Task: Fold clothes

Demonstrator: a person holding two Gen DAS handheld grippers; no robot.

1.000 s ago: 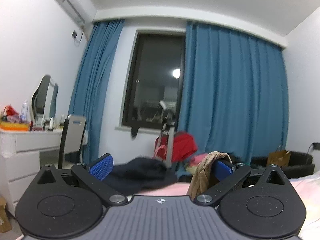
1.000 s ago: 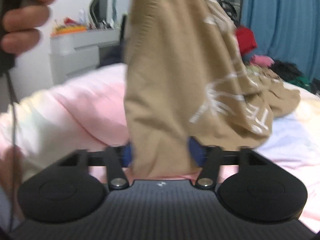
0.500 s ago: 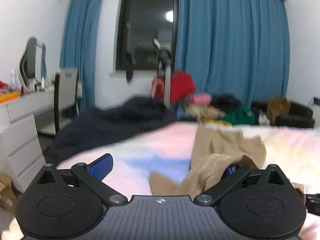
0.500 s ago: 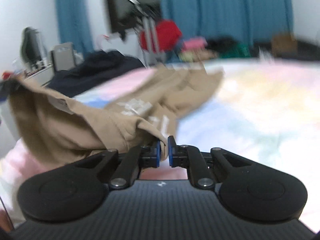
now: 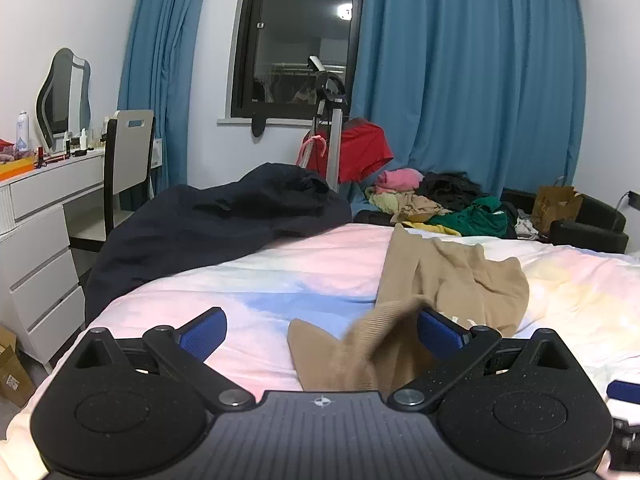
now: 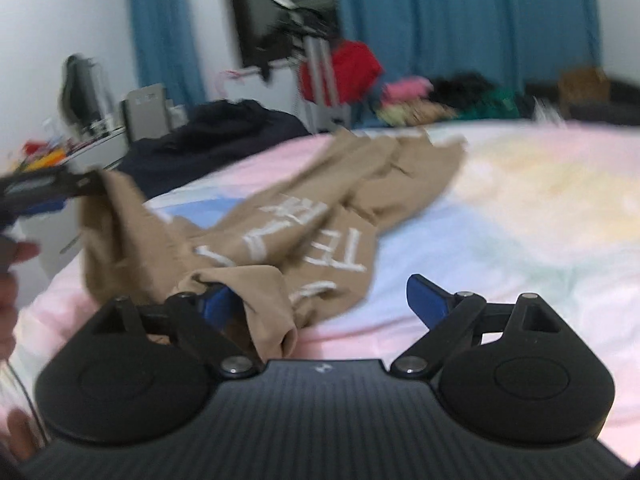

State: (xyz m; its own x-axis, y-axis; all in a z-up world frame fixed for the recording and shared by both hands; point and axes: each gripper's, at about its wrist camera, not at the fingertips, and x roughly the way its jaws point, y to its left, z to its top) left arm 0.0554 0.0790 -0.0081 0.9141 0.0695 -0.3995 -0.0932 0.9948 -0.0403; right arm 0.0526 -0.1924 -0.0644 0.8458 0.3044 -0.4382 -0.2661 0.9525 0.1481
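Tan garment [image 6: 320, 208] sprawls on the bed [image 6: 520, 208], draped over both spread, released grippers' [image 5: 320, 332] [image 6: 316, 304] inner fingers.

Your tan garment [image 5: 452, 280] was soft matt cloth with a ribbed hem at your left gripper [image 5: 320, 332], and white print sat flat on it. Your left gripper's body looked like matt black plastic, finely stippled on the round covers, ridged down the middle, with small shiny metal pivots; its blue pads [image 5: 202, 334] were rough-textured. Your right gripper [image 6: 316, 300] showed the same finish. The bedspread [image 5: 280, 280] under you was smooth matt cloth in pastel tints. The curtains [image 5: 460, 80] were matt blue cloth, and the dresser [image 5: 36, 216] had smooth white fronts.
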